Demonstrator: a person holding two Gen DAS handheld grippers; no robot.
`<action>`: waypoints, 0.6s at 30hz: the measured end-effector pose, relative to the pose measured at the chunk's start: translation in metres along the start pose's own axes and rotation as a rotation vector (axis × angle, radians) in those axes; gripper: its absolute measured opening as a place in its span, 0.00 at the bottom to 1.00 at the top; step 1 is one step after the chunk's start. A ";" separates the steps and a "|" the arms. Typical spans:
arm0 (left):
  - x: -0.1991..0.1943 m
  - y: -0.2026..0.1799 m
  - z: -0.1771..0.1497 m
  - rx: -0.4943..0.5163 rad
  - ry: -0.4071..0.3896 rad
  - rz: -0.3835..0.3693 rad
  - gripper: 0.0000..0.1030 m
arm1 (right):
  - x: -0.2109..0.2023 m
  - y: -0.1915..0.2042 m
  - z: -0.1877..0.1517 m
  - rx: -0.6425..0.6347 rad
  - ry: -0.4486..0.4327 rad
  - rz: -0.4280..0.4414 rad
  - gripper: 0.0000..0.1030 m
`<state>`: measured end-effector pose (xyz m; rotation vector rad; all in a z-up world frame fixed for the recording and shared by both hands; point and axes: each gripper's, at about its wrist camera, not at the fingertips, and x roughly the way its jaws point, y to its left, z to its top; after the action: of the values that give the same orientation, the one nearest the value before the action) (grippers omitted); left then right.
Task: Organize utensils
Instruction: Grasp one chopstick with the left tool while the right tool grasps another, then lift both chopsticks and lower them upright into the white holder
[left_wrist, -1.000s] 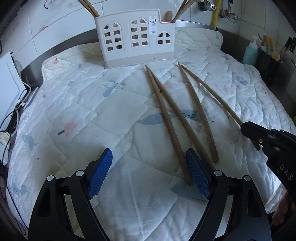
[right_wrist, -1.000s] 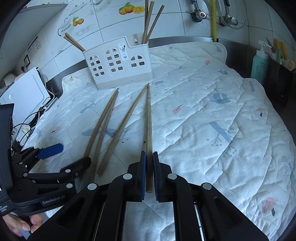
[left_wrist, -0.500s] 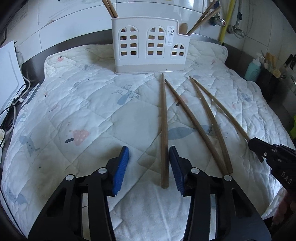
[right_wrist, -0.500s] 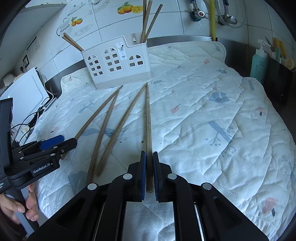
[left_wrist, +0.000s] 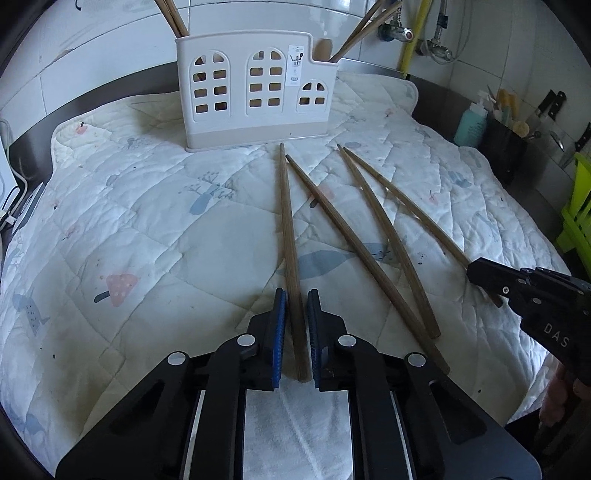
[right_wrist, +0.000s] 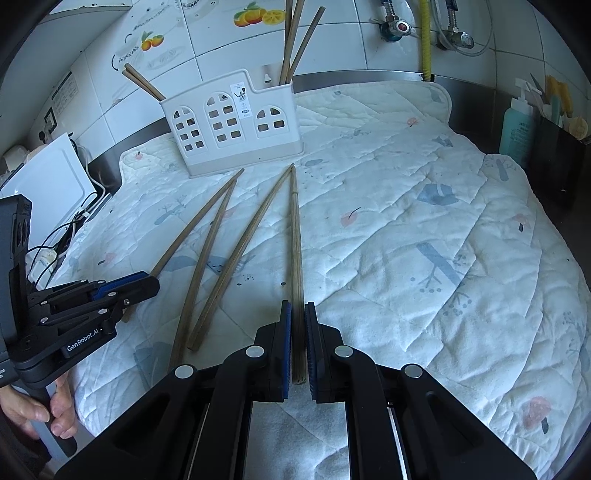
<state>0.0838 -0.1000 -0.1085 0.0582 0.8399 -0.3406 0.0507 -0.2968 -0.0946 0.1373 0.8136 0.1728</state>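
Quilted mat (left_wrist: 147, 236) (open right half)

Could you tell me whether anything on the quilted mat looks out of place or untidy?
Yes: four long chopsticks lie fanned out on the mat instead of standing in the white holder with the others.

walls: white tile (right_wrist: 207, 22), fruit stickers (right_wrist: 255, 16) | counter: steel rim (left_wrist: 436, 96) under a quilted white mat (right_wrist: 424, 229) with pale prints | pipes: yellow pipe (right_wrist: 425, 40), valves (right_wrist: 397, 27) | right: teal bottle (right_wrist: 515, 129), dark bin (left_wrist: 506, 147), knives (left_wrist: 552, 105) | left: white appliance (right_wrist: 44, 181), cables (right_wrist: 55, 240) | light: soft daylight
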 end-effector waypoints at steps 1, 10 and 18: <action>0.000 0.002 0.001 -0.010 0.003 -0.008 0.10 | 0.000 0.000 0.000 -0.001 0.000 -0.001 0.07; -0.012 0.004 0.002 -0.001 -0.015 -0.027 0.07 | -0.010 0.002 0.004 -0.018 -0.027 -0.013 0.07; -0.054 0.016 0.019 -0.003 -0.149 -0.021 0.06 | -0.054 0.008 0.032 -0.072 -0.155 -0.029 0.07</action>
<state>0.0697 -0.0737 -0.0571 0.0207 0.6940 -0.3594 0.0364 -0.3020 -0.0329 0.0695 0.6539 0.1615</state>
